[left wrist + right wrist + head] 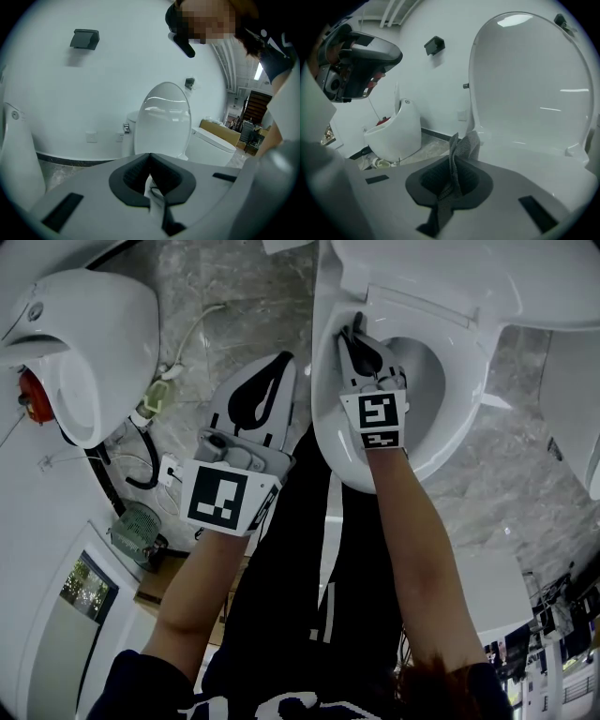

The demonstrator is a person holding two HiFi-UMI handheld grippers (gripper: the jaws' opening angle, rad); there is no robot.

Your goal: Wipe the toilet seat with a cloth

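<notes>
The white toilet seat (441, 442) lies down on its bowl, and the lid (529, 79) stands raised behind it. My right gripper (358, 334) rests at the seat's rear left part. It is shut on a grey patterned cloth (464, 145), which sticks up out of the jaws towards the seat (534, 159). My left gripper (272, 371) hangs above the marble floor, just left of the bowl and apart from it. Its jaws (151, 176) are shut and I see nothing clearly held in them.
A white wall fixture (84, 343) with a red item (33, 395) inside stands at the left. Hoses and cables (150, 446) lie on the floor below it. In the left gripper view, another toilet (164, 122) with its lid up stands by the wall.
</notes>
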